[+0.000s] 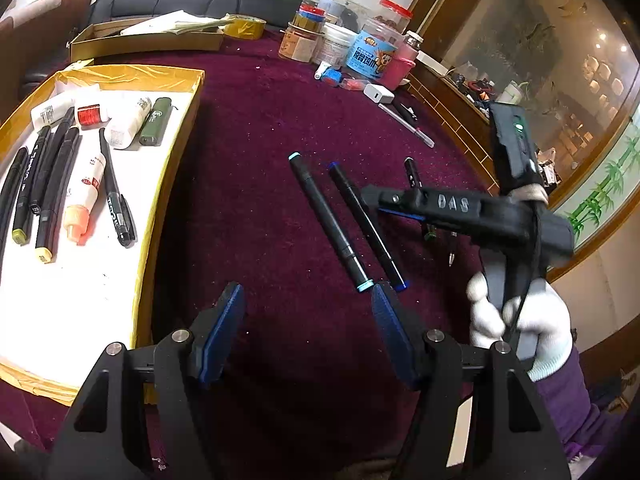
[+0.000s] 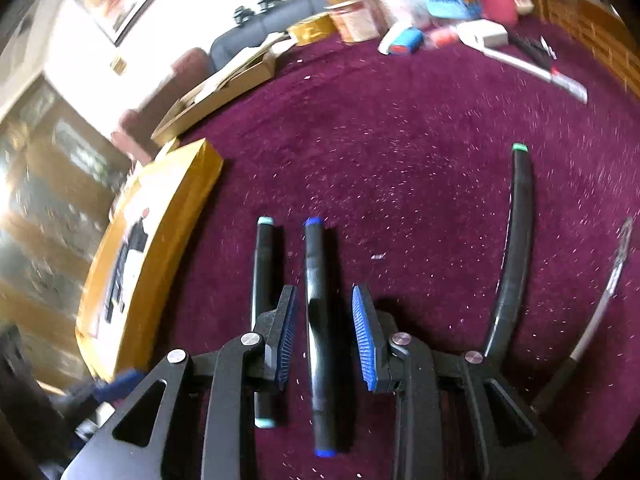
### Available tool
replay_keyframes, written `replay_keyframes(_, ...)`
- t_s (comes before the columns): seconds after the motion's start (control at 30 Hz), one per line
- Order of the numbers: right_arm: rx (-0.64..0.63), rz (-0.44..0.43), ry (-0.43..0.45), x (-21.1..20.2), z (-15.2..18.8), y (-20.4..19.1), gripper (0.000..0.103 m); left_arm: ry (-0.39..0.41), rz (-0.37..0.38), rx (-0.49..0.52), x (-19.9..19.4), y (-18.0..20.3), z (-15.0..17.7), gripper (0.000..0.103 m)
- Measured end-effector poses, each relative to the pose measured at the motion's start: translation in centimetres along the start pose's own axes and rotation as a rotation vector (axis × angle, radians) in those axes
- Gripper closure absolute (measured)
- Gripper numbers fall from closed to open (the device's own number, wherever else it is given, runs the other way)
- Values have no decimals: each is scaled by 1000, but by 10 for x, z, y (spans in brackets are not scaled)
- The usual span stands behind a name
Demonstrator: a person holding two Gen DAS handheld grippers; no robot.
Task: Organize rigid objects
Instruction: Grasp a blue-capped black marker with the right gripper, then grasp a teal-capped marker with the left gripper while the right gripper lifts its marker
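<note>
Two black markers lie side by side on the purple cloth: one with light-blue caps point(image 1: 331, 222) point(image 2: 262, 276) and one with dark-blue caps point(image 1: 366, 226) point(image 2: 318, 328). A green-capped marker point(image 2: 514, 248) lies further right. My right gripper point(image 2: 324, 332) point(image 1: 374, 198) is open, its jaws straddling the dark-blue-capped marker, not closed on it. My left gripper point(image 1: 308, 312) is open and empty, hovering near the markers' near ends. A yellow-rimmed tray point(image 1: 176, 136) point(image 2: 160, 224) at the left holds several markers, pens, tubes and a green lighter point(image 1: 156, 120).
A cardboard box point(image 1: 148, 42) and yellow tape roll point(image 1: 244, 26) stand at the back. Jars and cans point(image 1: 352, 46) cluster at the back right, with a white charger point(image 1: 378, 93) and pens point(image 1: 406, 124) near a wooden edge. A thin pen point(image 2: 604, 292) lies at far right.
</note>
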State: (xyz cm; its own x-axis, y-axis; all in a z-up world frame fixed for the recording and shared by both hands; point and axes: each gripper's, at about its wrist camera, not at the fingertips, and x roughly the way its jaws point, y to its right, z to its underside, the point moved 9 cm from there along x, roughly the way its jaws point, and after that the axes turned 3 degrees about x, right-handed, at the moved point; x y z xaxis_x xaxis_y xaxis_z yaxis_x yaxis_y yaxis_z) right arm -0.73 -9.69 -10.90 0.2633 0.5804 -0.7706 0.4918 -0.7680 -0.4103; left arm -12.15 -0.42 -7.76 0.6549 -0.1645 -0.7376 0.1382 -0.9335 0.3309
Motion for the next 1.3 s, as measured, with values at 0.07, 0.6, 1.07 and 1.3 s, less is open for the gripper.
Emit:
replay_keyframes(0.07, -60, 14, -1, 0, 6, -8, 78, -1, -1, 3, 1, 1, 0, 38)
replay_keyframes(0.6, -33, 128, 39, -12, 3, 33, 90, -56, -5, 75, 55, 37, -23, 38)
replay_keyframes(1.07, -39, 110, 65, -18, 11, 39, 90, -64, -41, 123, 85, 34, -29, 88)
replay_keyframes(1.3, -82, 163, 82, -18, 13, 35, 90, -21, -113, 232, 100, 52, -36, 73)
